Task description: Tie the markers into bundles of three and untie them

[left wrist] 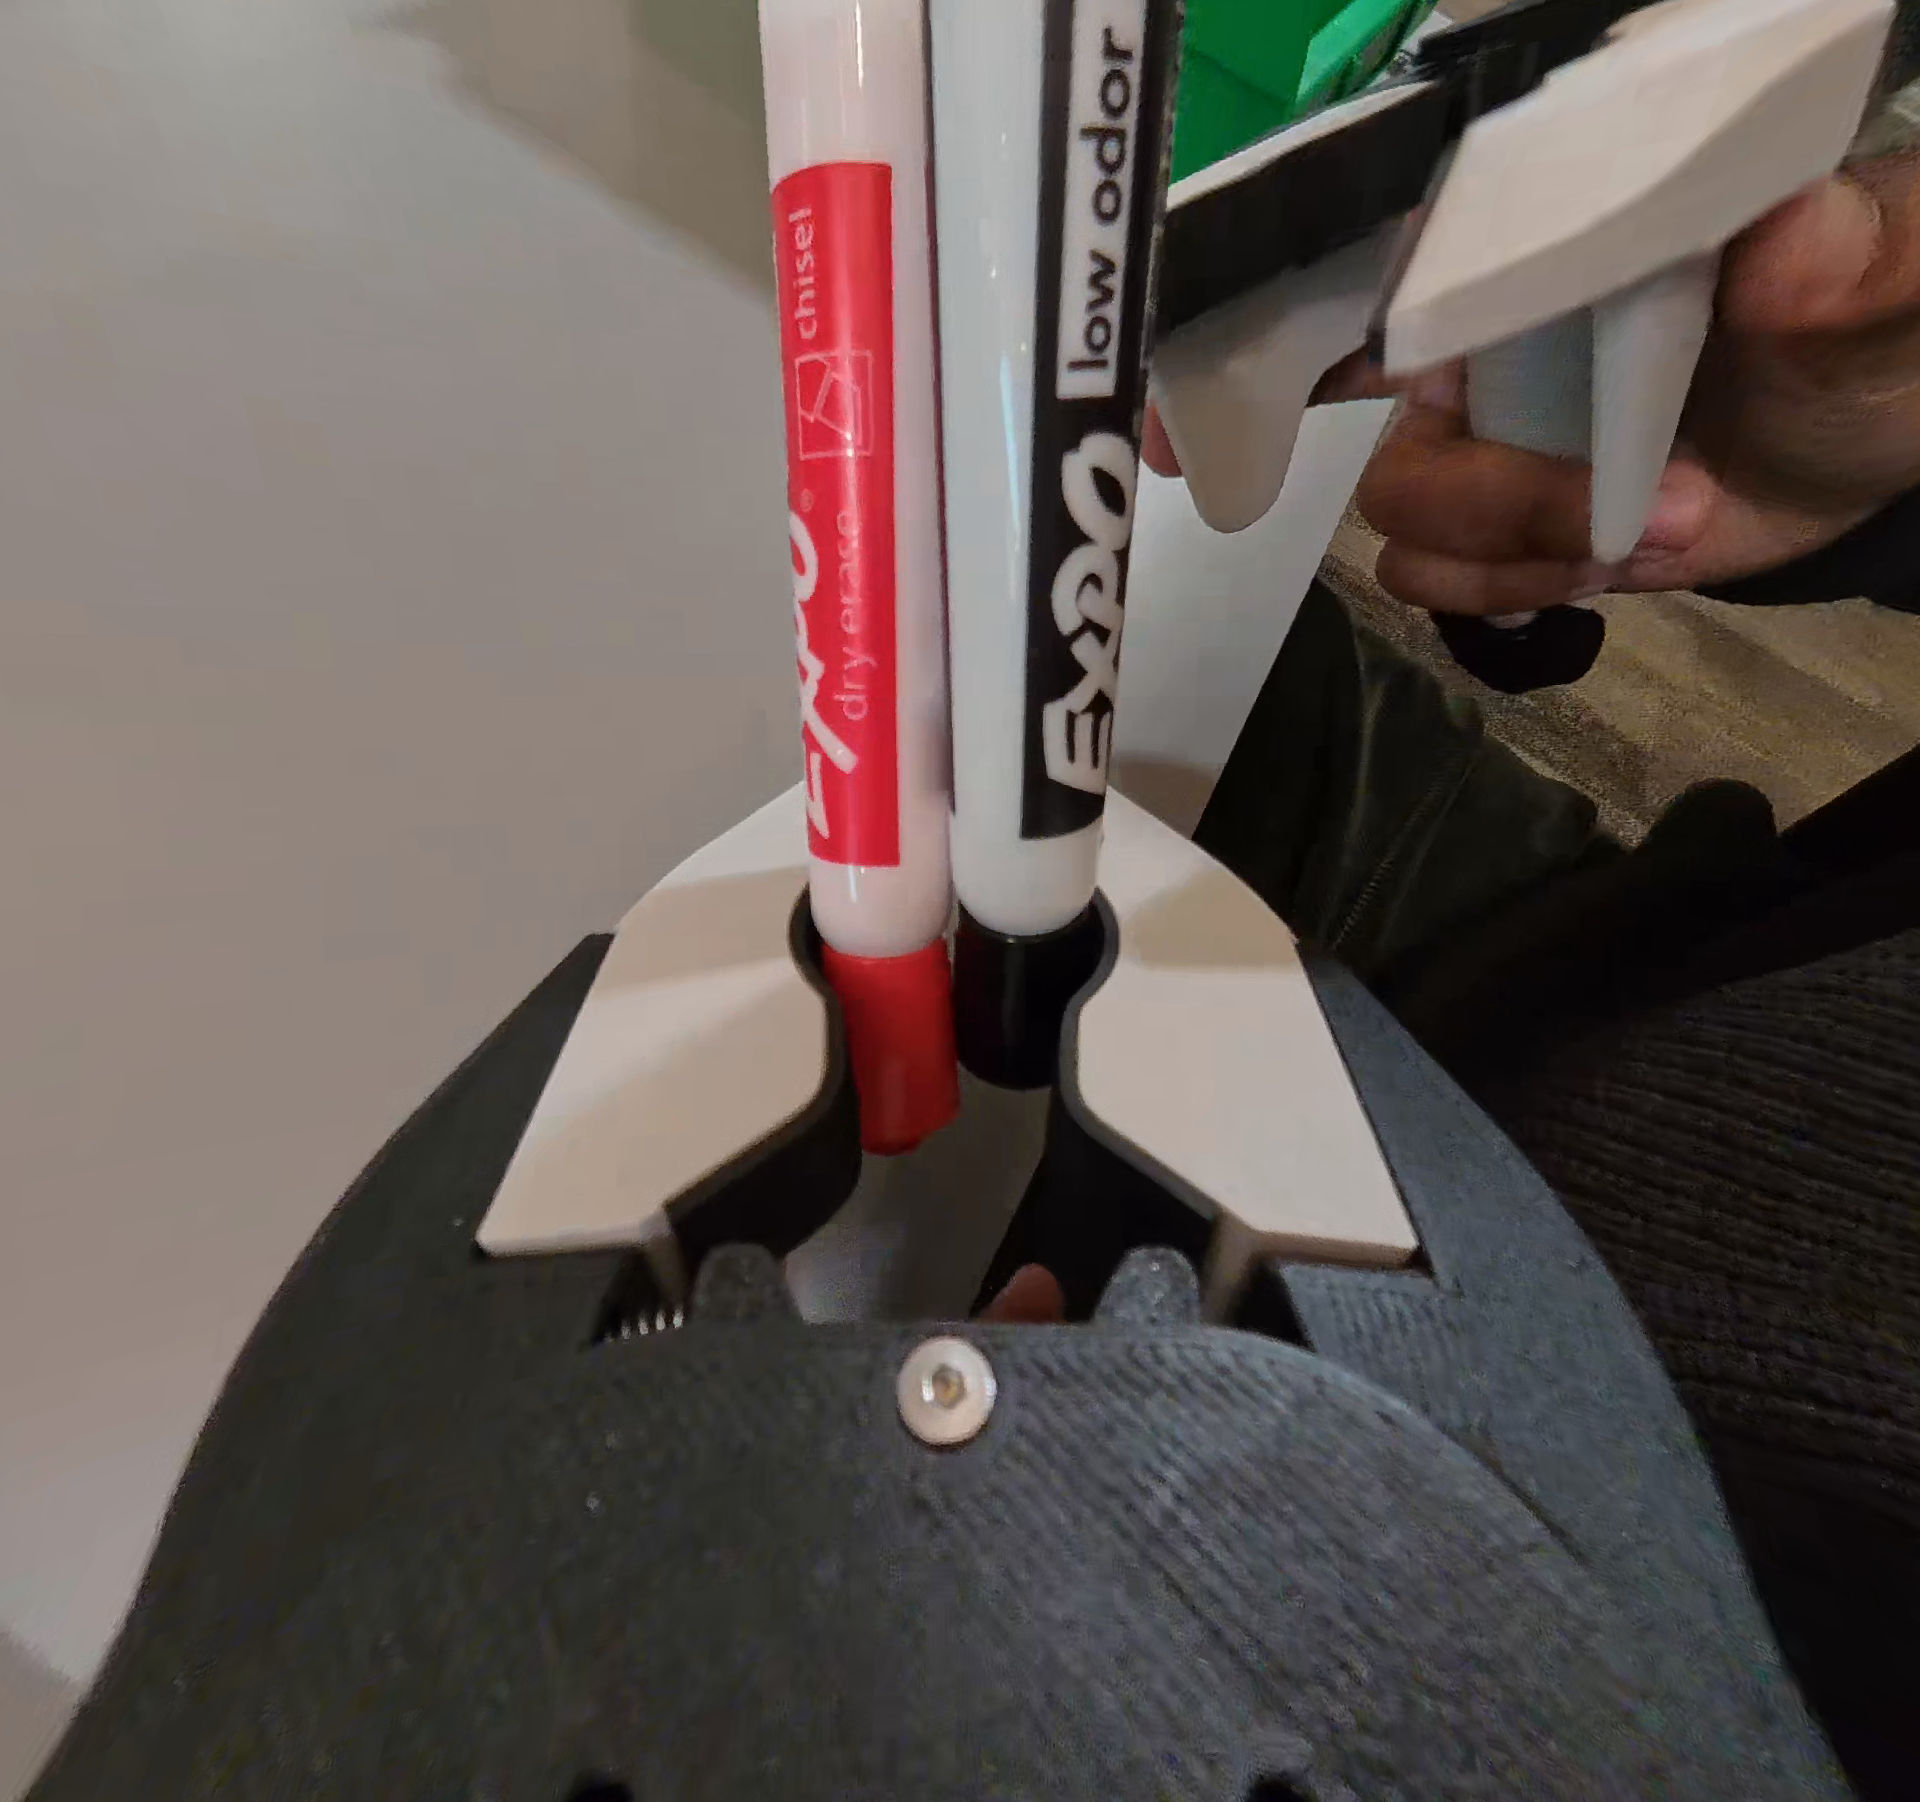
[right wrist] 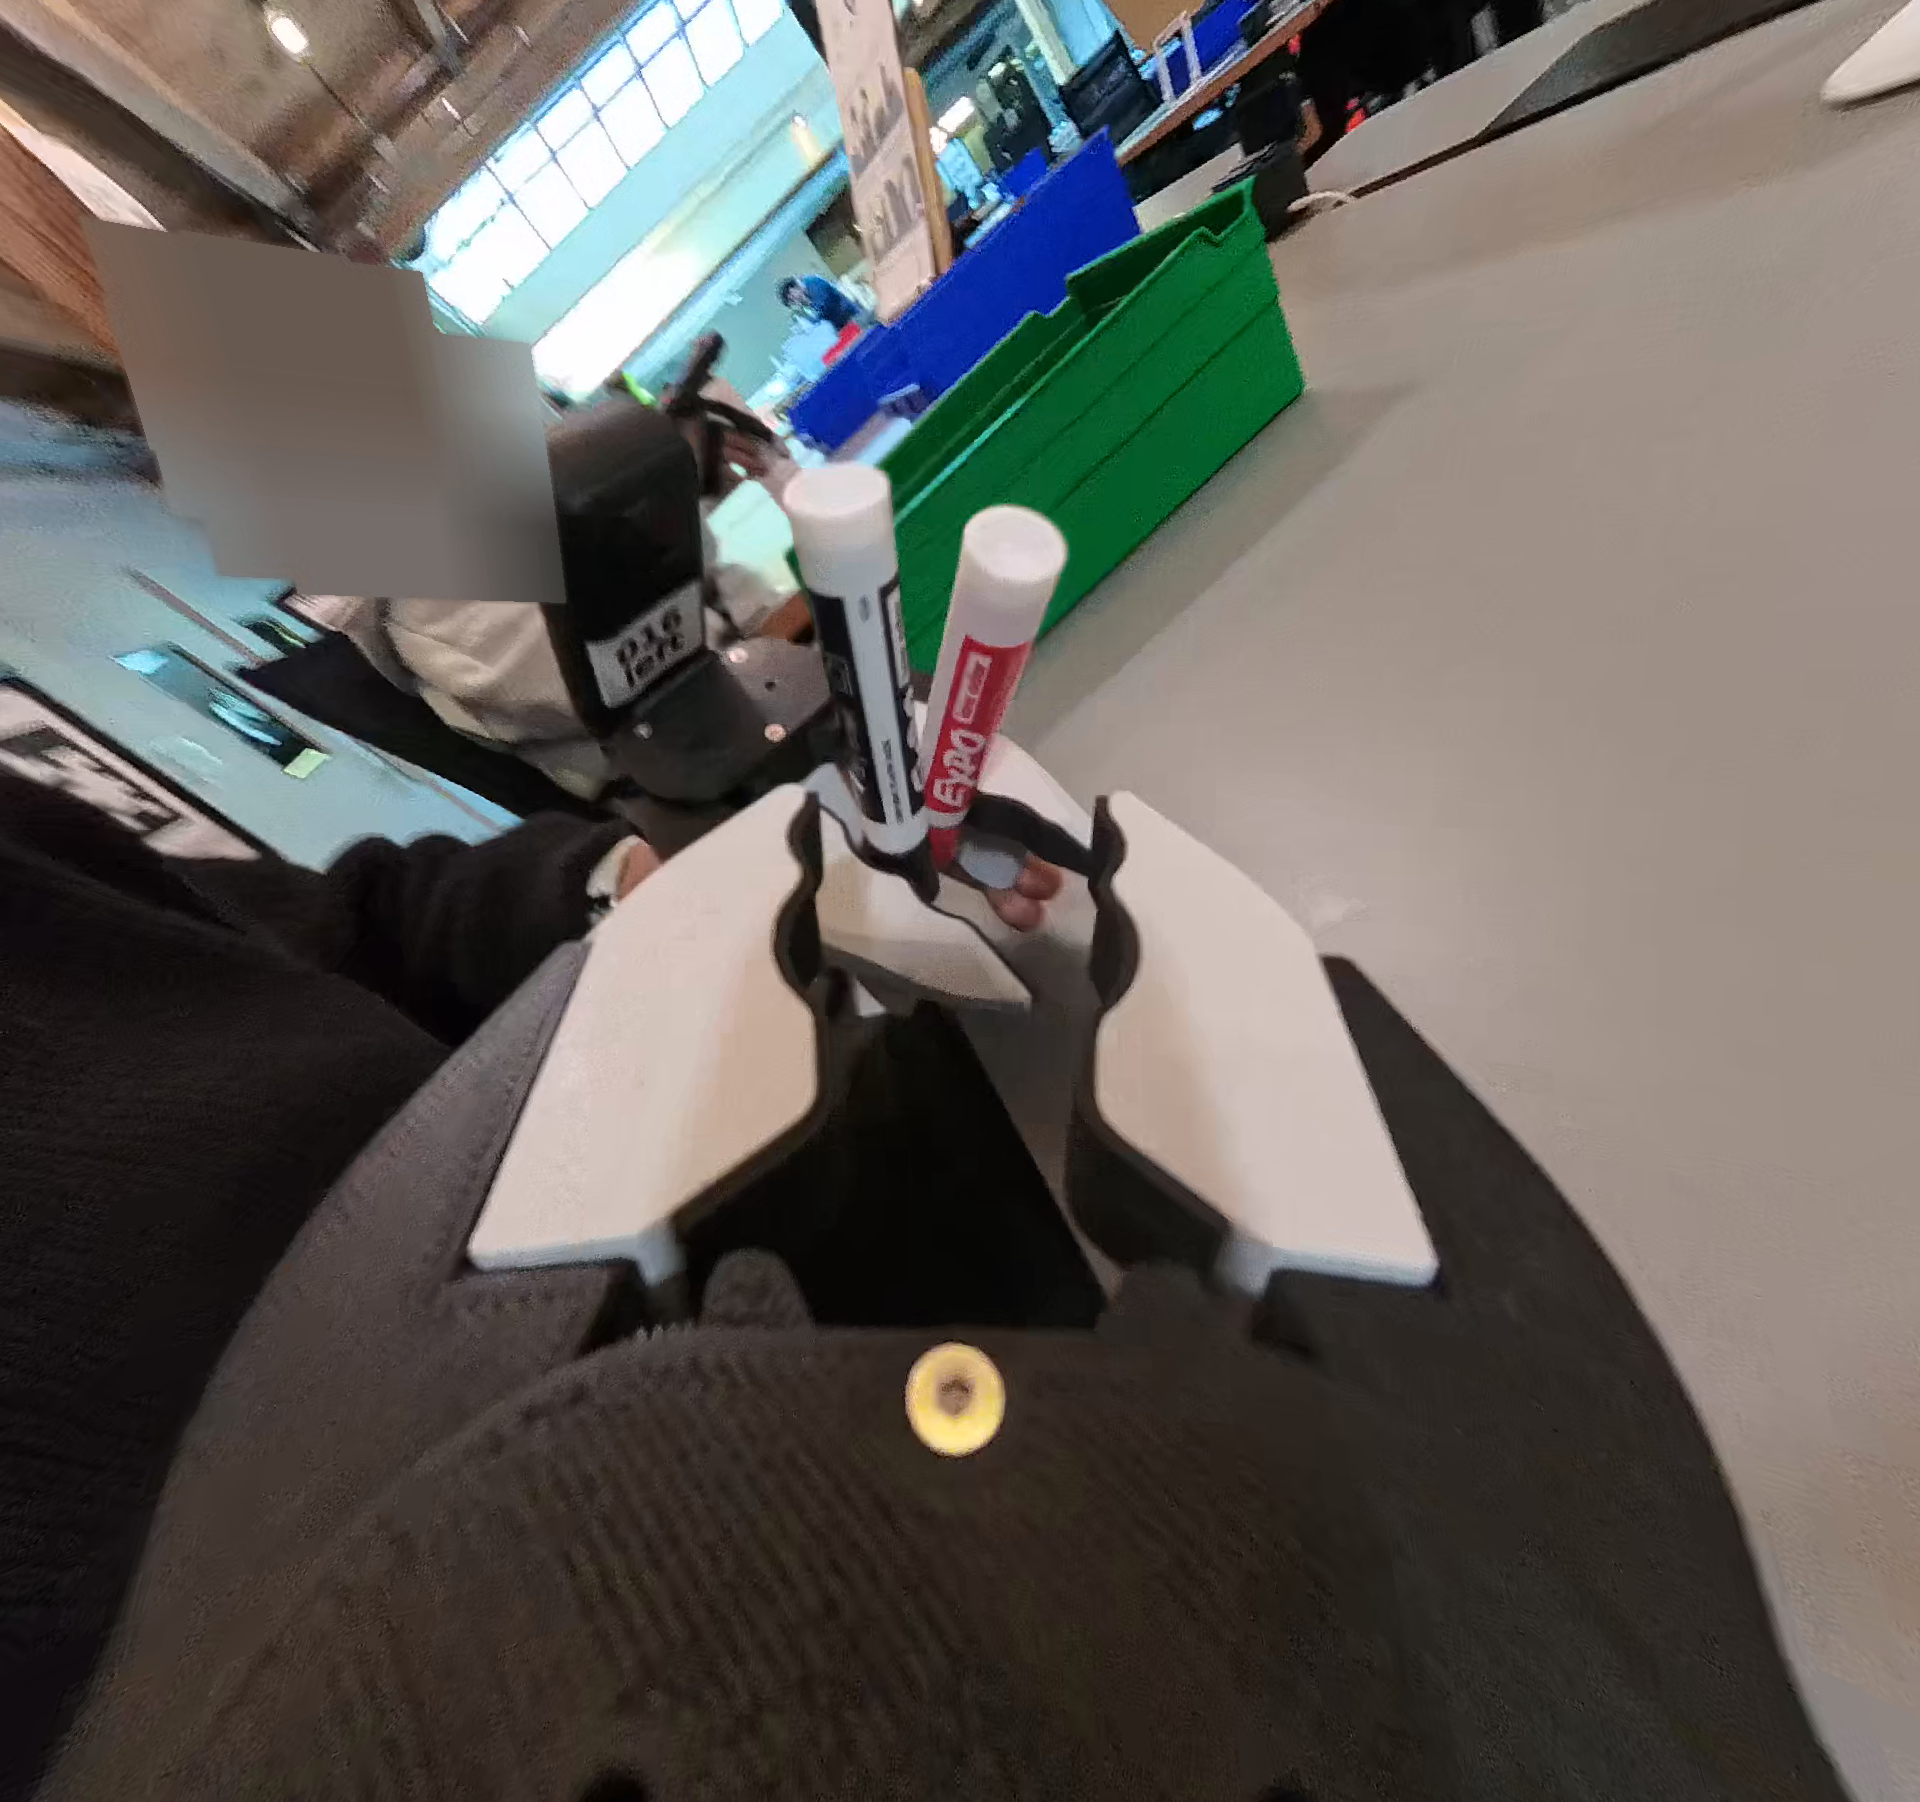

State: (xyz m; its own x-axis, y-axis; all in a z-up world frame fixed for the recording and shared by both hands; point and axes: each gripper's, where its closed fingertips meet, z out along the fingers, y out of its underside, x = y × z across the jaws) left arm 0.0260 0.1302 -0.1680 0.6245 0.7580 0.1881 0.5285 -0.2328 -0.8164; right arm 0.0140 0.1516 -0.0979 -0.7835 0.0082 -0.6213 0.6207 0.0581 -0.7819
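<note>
Red marker (left wrist: 847, 464), black marker (left wrist: 1039, 381) clamped in left claw (left wrist: 951, 931), caps rearward; right claw (right wrist: 951, 879) gapes empty.

Grey table (right wrist: 1558, 609), green bin (right wrist: 1122, 402) on it

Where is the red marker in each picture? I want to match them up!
Left wrist view: the red marker stands up the middle, left of the black marker, both clamped in the left gripper.
Right wrist view: the red marker sits mid-picture, now right of the black marker, beyond the open right gripper.
Shared landmark: the green bin behind the markers.
</note>
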